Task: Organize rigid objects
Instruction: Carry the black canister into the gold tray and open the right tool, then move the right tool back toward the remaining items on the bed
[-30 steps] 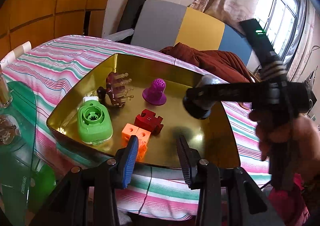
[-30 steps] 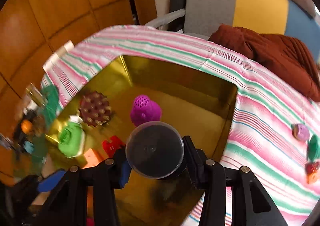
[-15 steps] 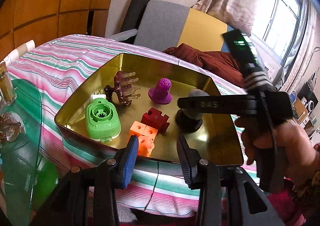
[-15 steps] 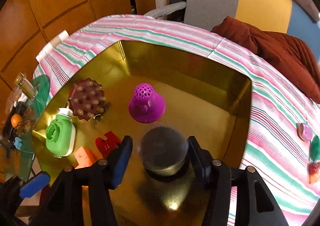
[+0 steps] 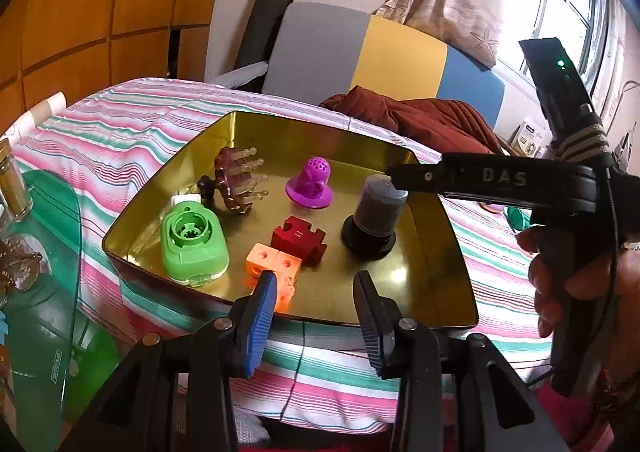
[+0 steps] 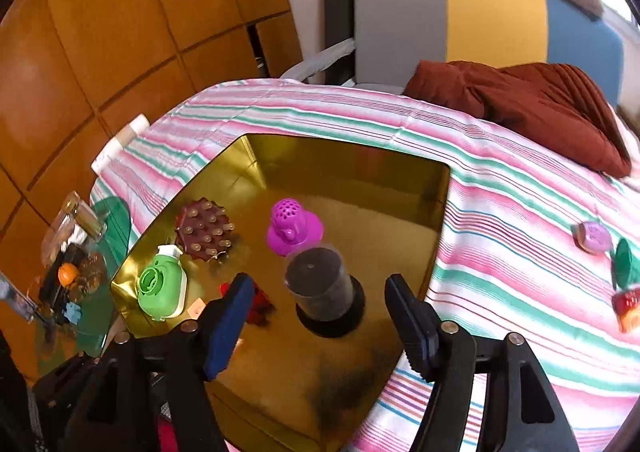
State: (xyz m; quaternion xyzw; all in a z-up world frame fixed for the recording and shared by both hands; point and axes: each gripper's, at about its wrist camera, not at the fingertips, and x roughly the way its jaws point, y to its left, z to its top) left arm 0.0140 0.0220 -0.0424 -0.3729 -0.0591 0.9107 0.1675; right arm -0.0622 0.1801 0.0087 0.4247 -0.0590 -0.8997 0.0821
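Right wrist: right gripper [image 6: 320, 326] tilts down, jaws opening clear of dark jar [image 6: 322, 284].

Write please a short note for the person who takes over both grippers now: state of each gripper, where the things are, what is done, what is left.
Left gripper: jaws apart, holding nothing, at the near rim of the gold tray.
Right gripper: jaws opening, clear of the dark jar, which stands upside down in the tray.
Also in the tray: purple strainer, brown spiky brush, green case, red block, orange cubes.
Left: three small things on the striped cloth to the right: a pink piece, a green piece, a red piece.
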